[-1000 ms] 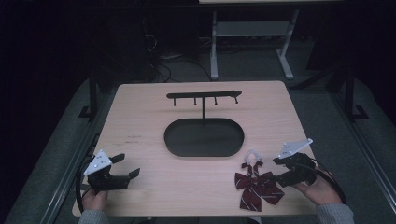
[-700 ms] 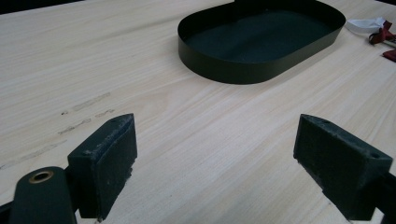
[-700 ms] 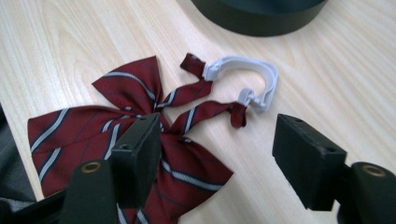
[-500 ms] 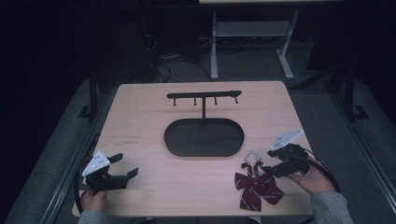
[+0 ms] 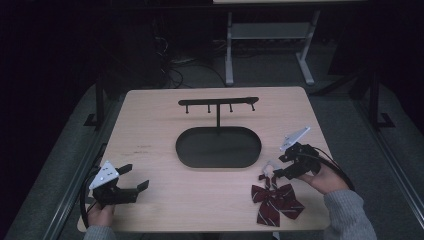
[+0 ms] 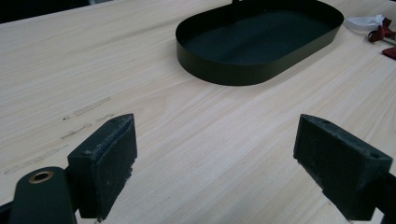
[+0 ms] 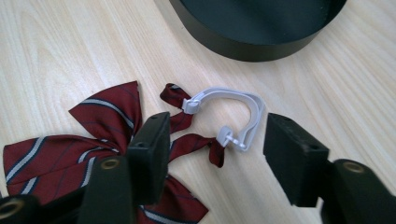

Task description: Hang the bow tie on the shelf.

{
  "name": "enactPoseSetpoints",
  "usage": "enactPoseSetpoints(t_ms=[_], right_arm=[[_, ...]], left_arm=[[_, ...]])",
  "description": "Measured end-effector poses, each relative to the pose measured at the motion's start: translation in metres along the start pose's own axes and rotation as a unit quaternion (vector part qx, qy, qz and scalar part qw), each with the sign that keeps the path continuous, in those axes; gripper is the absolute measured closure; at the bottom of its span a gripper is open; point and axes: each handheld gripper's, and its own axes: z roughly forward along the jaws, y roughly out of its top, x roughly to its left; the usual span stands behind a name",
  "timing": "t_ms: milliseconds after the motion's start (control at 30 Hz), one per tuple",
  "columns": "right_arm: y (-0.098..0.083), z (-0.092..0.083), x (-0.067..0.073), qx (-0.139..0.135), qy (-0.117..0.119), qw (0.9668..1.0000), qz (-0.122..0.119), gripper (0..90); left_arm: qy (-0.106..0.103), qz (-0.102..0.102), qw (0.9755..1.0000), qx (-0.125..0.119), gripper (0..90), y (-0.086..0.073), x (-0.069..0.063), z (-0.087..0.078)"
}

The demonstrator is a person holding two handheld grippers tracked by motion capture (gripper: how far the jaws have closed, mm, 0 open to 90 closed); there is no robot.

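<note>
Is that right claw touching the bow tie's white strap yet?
Apart. In the right gripper view, the right claw straddles the white strap, with bare table visible between it and both pads.

No text, label, brand, number or sign can be read in any of the views. Only plain stripes are shown on the bow tie (image 7: 70,140), and bare, unmarked surfaces are presented by the black tray (image 5: 218,147) and the table (image 5: 150,135).

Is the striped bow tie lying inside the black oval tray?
No, the bow tie lies flat on the bare wooden table, outside the rim of the black oval tray and near the right gripper.
</note>
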Motion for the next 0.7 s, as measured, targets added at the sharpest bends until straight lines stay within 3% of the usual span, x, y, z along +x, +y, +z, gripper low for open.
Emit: enactPoseSetpoints(t_ms=[100,233,467,700], right_arm=[[0.007,0.008,-0.005,0.015,0.009,0.9998,-0.01,45.3],[0.013,0.015,-0.012,0.029,0.016,0.9994,-0.004,46.9],[0.023,0.016,-0.025,0.042,0.004,0.9991,0.004,54.1],[0.028,0.035,-0.031,0.076,0.006,0.997,0.013,59.4]], left_arm=[[0.0,0.002,1.0,0.0,13.1,0.001,0.0,0.0],[0.004,0.006,1.0,-0.003,13.1,0.002,-0.001,-0.001],[0.006,0.006,1.0,-0.002,13.1,0.002,-0.001,-0.001],[0.006,0.002,1.0,-0.005,13.1,0.001,0.0,-0.003]])
